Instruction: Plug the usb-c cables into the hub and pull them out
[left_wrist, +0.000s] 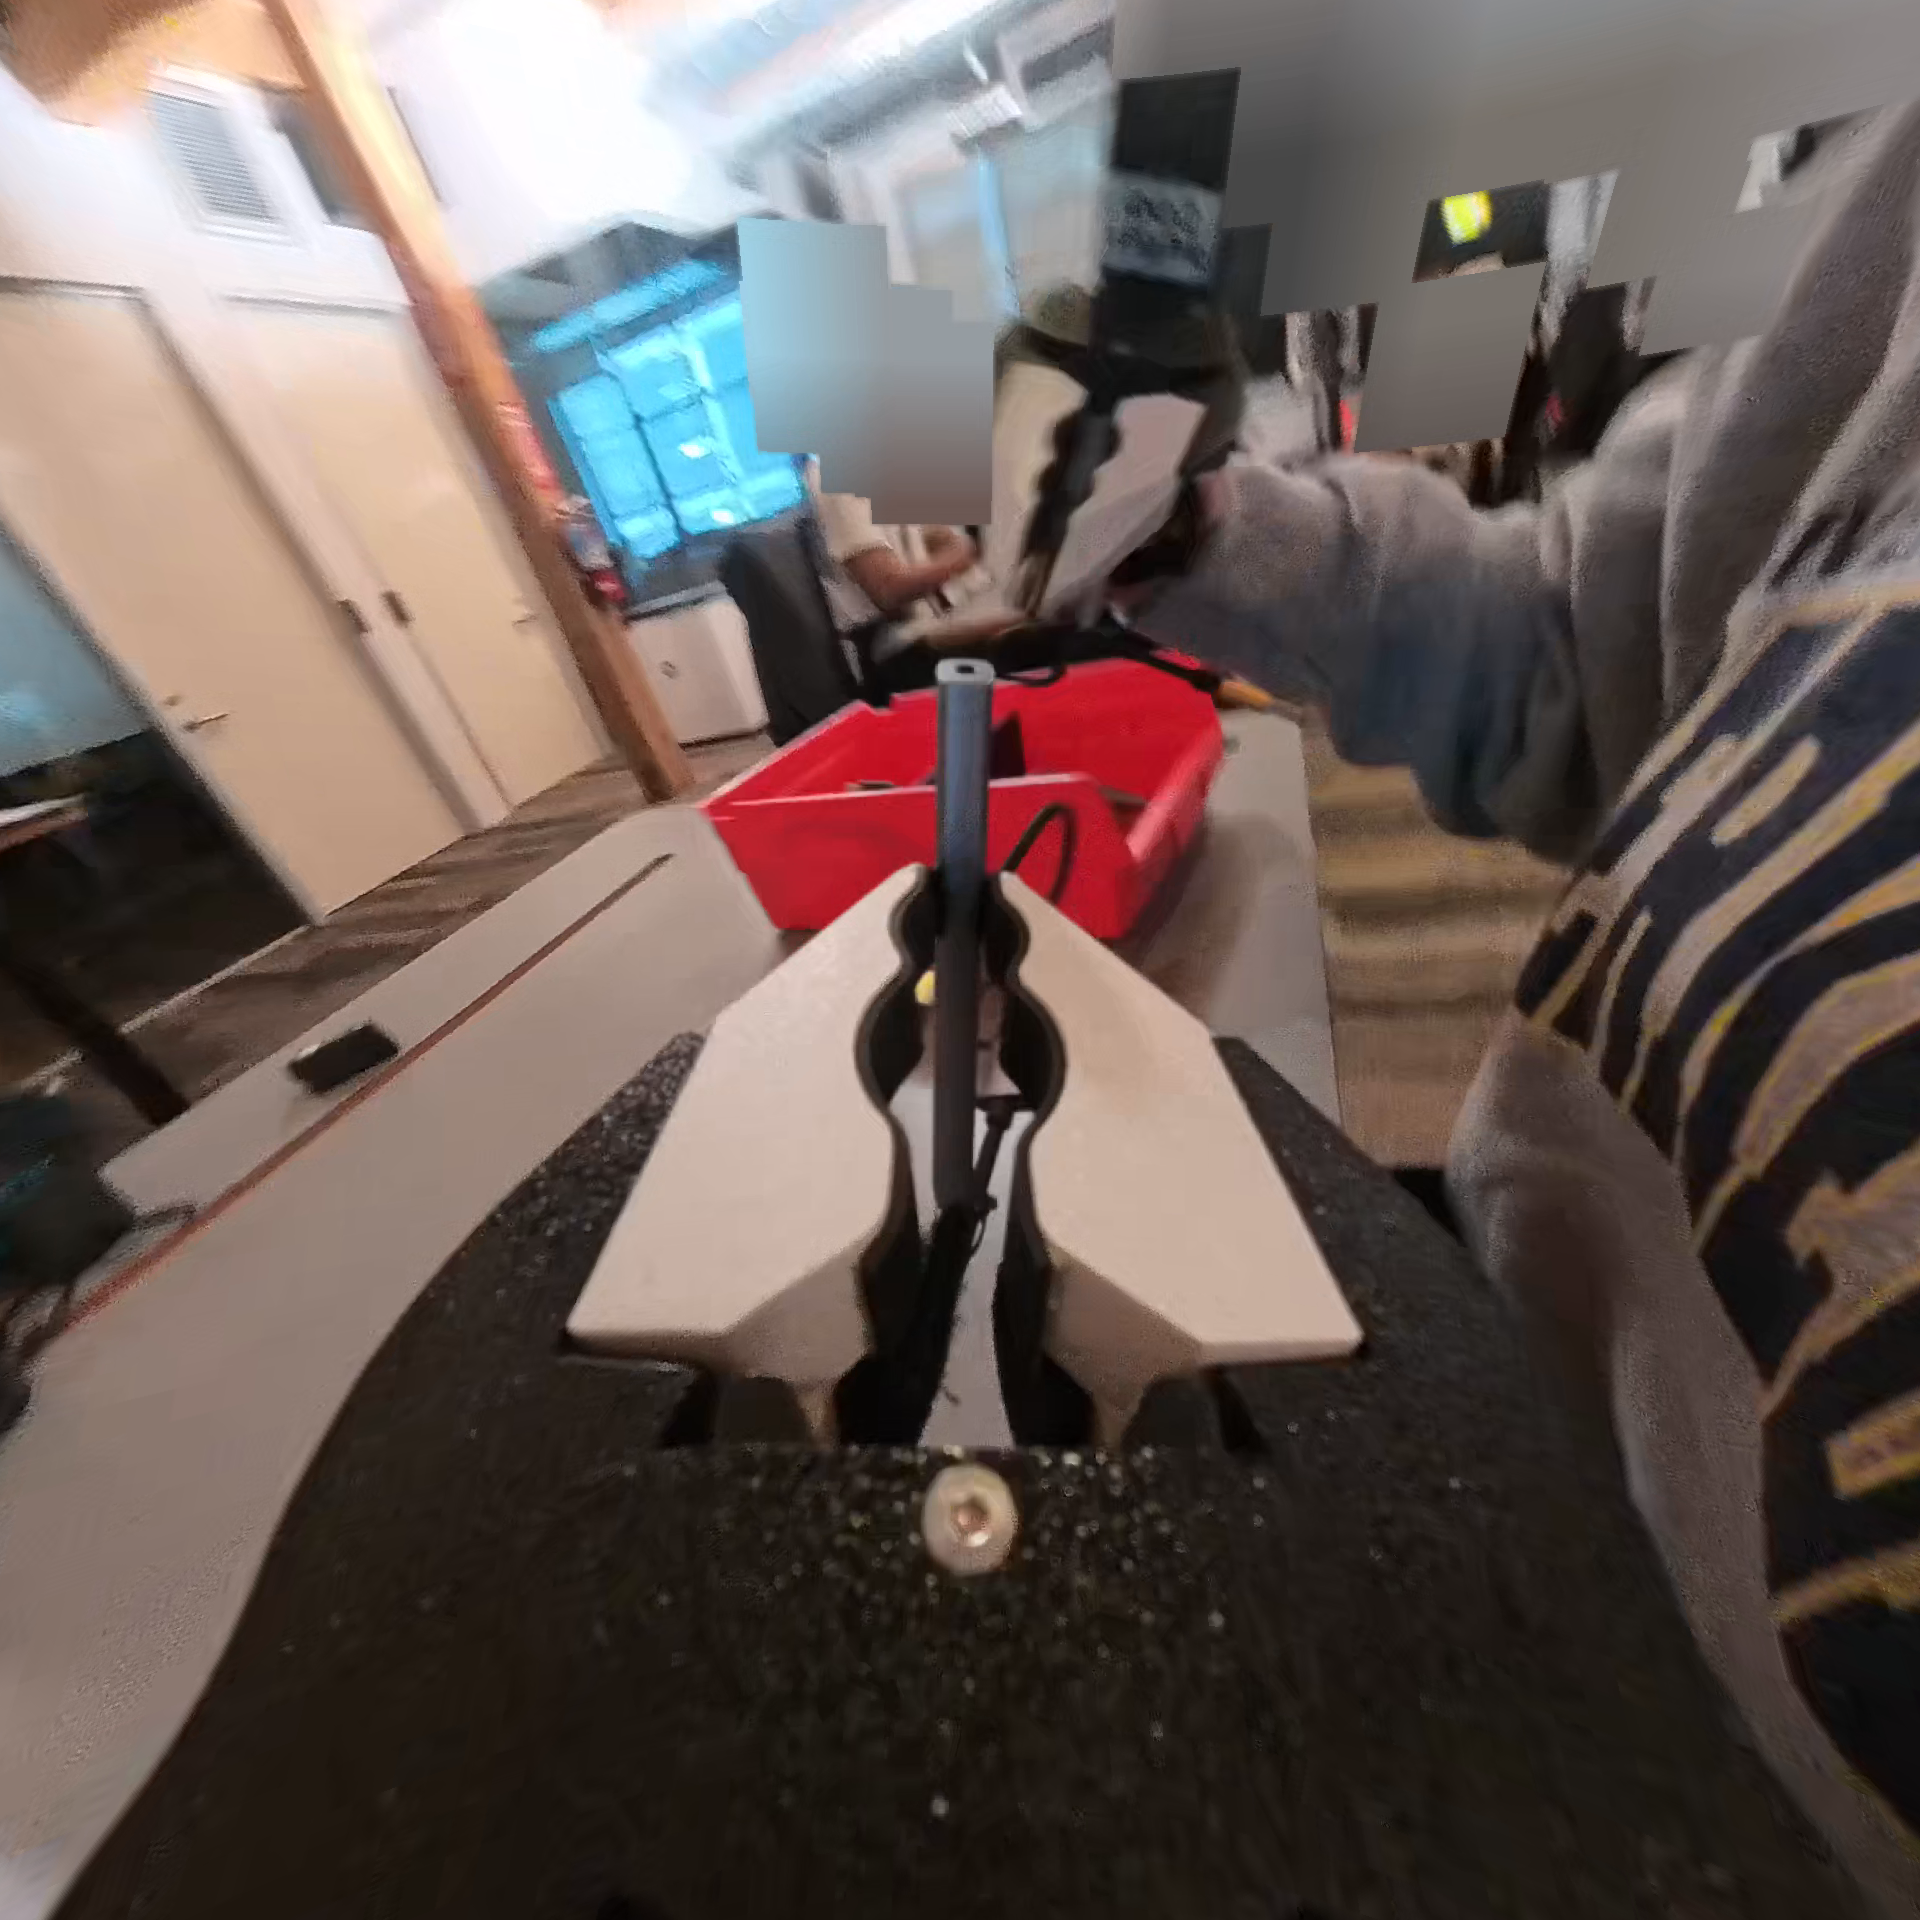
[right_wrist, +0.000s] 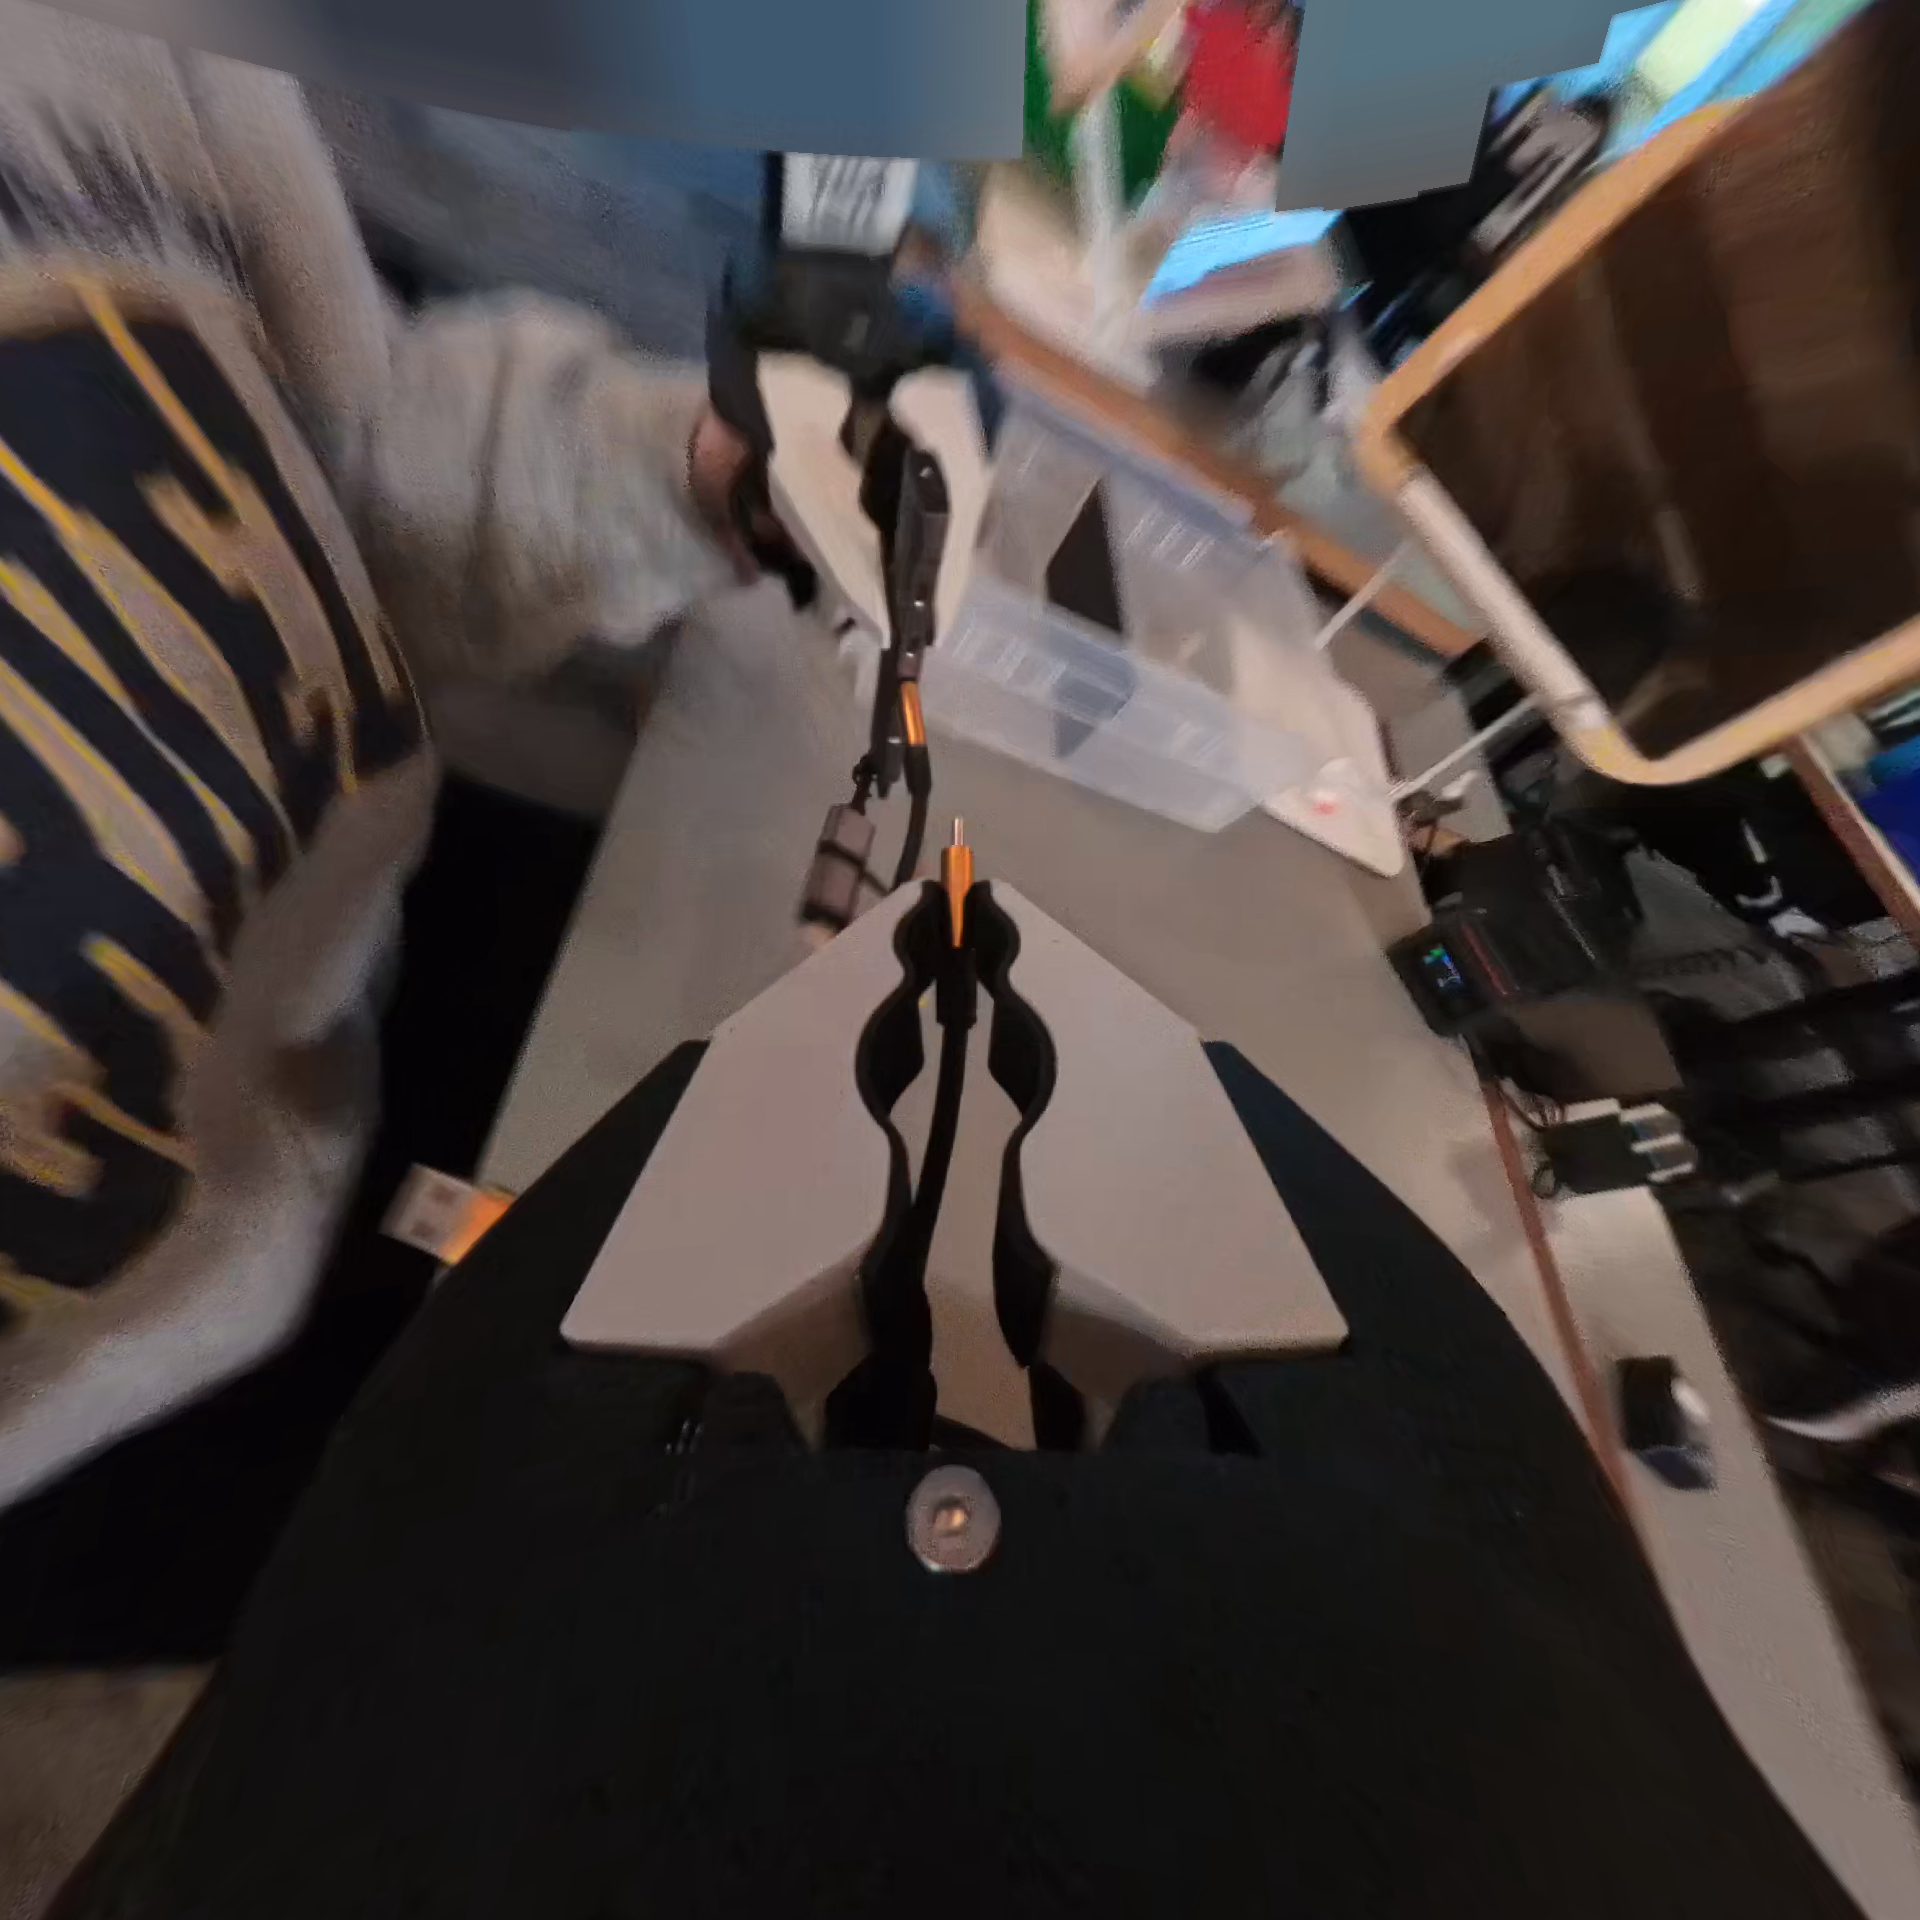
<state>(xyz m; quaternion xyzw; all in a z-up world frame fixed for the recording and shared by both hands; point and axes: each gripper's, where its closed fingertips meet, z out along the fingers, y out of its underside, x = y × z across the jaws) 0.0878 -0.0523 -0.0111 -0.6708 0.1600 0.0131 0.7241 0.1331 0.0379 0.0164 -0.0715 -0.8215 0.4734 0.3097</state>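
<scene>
The left claw (left_wrist: 961, 894) pinches the grey hub (left_wrist: 958, 831) edge-on above the bench (left_wrist: 499, 1039); the right claw (right_wrist: 956, 899) pinches the orange-collared usb-c plug (right_wrist: 955, 878) — align tip with port squarely — then push straight.

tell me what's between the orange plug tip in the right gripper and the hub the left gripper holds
Right wrist view: only open air above bare table separates the orange plug from the hub.

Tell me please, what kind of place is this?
Probably an office or lab workspace: a grey worktable carrying a red parts bin, closed pale doors along a hallway, and electronic devices with cables beside the table.
</scene>
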